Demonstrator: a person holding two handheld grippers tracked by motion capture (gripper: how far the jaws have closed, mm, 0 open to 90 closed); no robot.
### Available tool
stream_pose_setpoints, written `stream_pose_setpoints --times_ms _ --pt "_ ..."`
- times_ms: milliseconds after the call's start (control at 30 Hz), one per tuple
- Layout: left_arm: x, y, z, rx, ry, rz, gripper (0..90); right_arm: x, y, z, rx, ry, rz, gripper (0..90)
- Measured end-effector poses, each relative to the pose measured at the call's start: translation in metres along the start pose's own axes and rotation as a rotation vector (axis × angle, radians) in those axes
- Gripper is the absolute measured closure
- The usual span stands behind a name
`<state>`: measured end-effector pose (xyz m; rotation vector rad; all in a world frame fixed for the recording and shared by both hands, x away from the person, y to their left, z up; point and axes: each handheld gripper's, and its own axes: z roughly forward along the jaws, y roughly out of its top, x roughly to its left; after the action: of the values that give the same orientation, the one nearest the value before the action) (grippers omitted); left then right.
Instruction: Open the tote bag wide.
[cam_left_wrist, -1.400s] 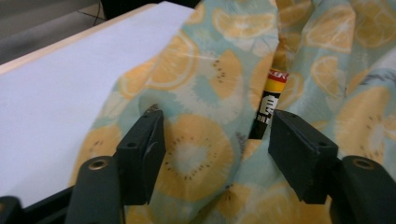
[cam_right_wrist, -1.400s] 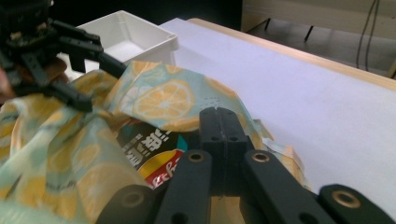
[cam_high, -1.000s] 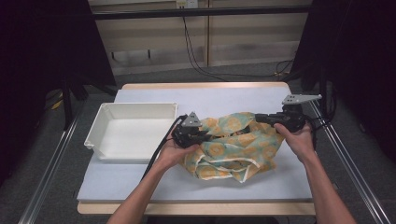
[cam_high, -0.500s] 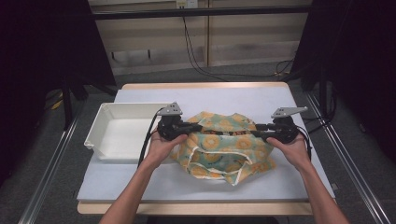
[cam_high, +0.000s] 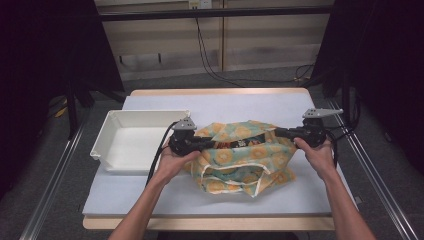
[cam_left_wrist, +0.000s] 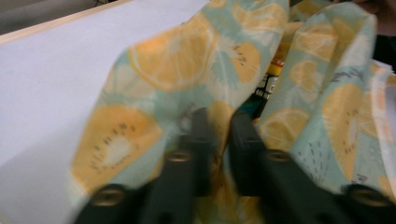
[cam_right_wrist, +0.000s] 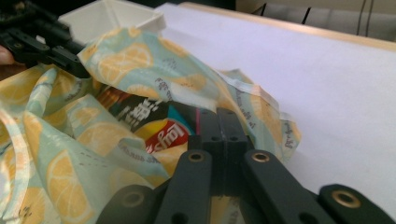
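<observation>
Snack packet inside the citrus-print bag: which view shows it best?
Right gripper view: the snack packet lies open to it in the bag mouth, red logo and print legible. The left gripper view gives a narrow blurred slice between folds; the high view, a dark strip in the opening.

packet (cam_right_wrist: 159, 128) half hidden inside fruit-print bag (cam_high: 240, 157), its label blurred
</observation>
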<state>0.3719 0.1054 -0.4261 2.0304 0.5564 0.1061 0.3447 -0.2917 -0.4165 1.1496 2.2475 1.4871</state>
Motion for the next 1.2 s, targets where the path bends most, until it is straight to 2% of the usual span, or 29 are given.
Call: stream_pose_setpoints --times_ms 133,200,233,267,300,333,367,400,433,467,533,567,600,633,700,767,800,833,867,900,933,967,1000,1033,1067,1100,1133,1167,1200 --pt "-0.016 0.009 -0.011 -0.053 0.006 0.025 53.9 0.007 0.000 0.000 0.012 0.018 -0.027 89.9" --pt "-0.027 0.020 -0.021 -0.112 -0.009 0.050 53.0 0.012 0.003 -0.002 0.011 0.005 -0.046 80.1" --pt "-0.027 0.020 -0.021 -0.112 -0.009 0.050 54.5 0.012 0.003 -0.002 0.011 0.005 -0.046 80.1" --pt "-0.033 0.024 -0.023 -0.131 -0.025 0.057 57.2 0.016 0.006 -0.003 0.006 0.007 -0.061 76.1" --pt "-0.037 0.027 -0.022 -0.136 -0.045 0.069 57.2 0.016 0.006 -0.003 0.006 0.007 -0.061 76.1" --pt "-0.040 0.029 -0.020 -0.132 -0.061 0.080 60.4 0.019 0.008 -0.004 0.004 -0.002 -0.071 74.7" --pt "-0.043 0.032 -0.016 -0.123 -0.073 0.077 63.4 0.021 0.010 -0.004 0.005 -0.001 -0.079 74.4" --pt "-0.048 0.036 -0.004 -0.110 -0.090 0.069 65.1 0.024 0.013 -0.002 0.017 0.005 -0.097 71.5" --pt "-0.048 0.036 -0.004 -0.110 -0.090 0.069 64.7 0.024 0.013 -0.002 0.017 0.005 -0.097 71.5" --pt "-0.054 0.040 0.012 -0.088 -0.114 0.059 61.5 0.026 0.015 0.003 0.037 0.010 -0.109 67.7" --pt "-0.062 0.043 0.029 -0.063 -0.121 0.067 53.6 0.027 0.014 0.008 0.057 0.009 -0.118 63.8" --pt "-0.062 0.043 0.029 -0.063 -0.121 0.067 50.7 0.027 0.014 0.008 0.057 0.009 -0.118 63.8" --pt "-0.069 0.045 0.046 -0.028 -0.126 0.067 47.2 0.027 0.012 0.014 0.079 -0.008 -0.133 58.4" --pt "-0.074 0.045 0.054 -0.013 -0.137 0.076 44.6 0.026 0.011 0.016 0.085 -0.012 -0.134 57.5" --pt "-0.077 0.044 0.059 -0.003 -0.131 0.093 44.1 0.025 0.010 0.019 0.092 -0.016 -0.135 55.7" --pt "-0.083 0.039 0.071 0.054 -0.127 0.120 43.3 0.024 0.009 0.022 0.103 -0.021 -0.147 53.5" --pt "-0.084 0.036 0.075 0.066 -0.119 0.127 43.3 0.023 0.008 0.024 0.112 -0.027 -0.146 52.9" --pt "-0.084 0.034 0.078 0.077 -0.117 0.125 46.5 0.021 0.006 0.026 0.120 -0.033 -0.146 51.8" --pt "-0.084 0.031 0.080 0.077 -0.124 0.122 57.4 0.017 0.003 0.029 0.131 -0.049 -0.136 51.2" --pt "-0.086 0.028 0.082 0.091 -0.121 0.144 64.8 0.015 0.001 0.030 0.136 -0.053 -0.127 51.1" --pt "-0.086 0.028 0.082 0.091 -0.121 0.144 74.9 0.015 0.001 0.030 0.136 -0.053 -0.127 51.1" --pt "-0.088 0.027 0.085 0.098 -0.124 0.157 74.9 0.013 0.000 0.031 0.135 -0.050 -0.120 51.2" --pt "-0.091 0.027 0.085 0.099 -0.136 0.162 88.3 0.009 -0.004 0.034 0.135 -0.056 -0.097 52.9" --pt "-0.093 0.027 0.085 0.094 -0.145 0.175 88.3 0.009 -0.004 0.034 0.135 -0.056 -0.097 52.9" --pt "-0.097 0.026 0.084 0.086 -0.157 0.190 89.6 0.008 -0.004 0.037 0.146 -0.061 -0.100 59.8" --pt "-0.103 0.025 0.081 0.079 -0.195 0.207 89.8 0.009 -0.004 0.037 0.149 -0.064 -0.101 64.9" --pt "-0.103 0.025 0.081 0.079 -0.195 0.207 90.0 0.009 -0.004 0.037 0.149 -0.064 -0.101 64.9" --pt "-0.110 0.022 0.080 0.086 -0.216 0.229 90.0 0.007 -0.003 0.037 0.140 -0.053 -0.097 79.0" --pt "-0.113 0.020 0.079 0.085 -0.223 0.235 90.0 0.006 -0.002 0.037 0.136 -0.046 -0.089 86.2"
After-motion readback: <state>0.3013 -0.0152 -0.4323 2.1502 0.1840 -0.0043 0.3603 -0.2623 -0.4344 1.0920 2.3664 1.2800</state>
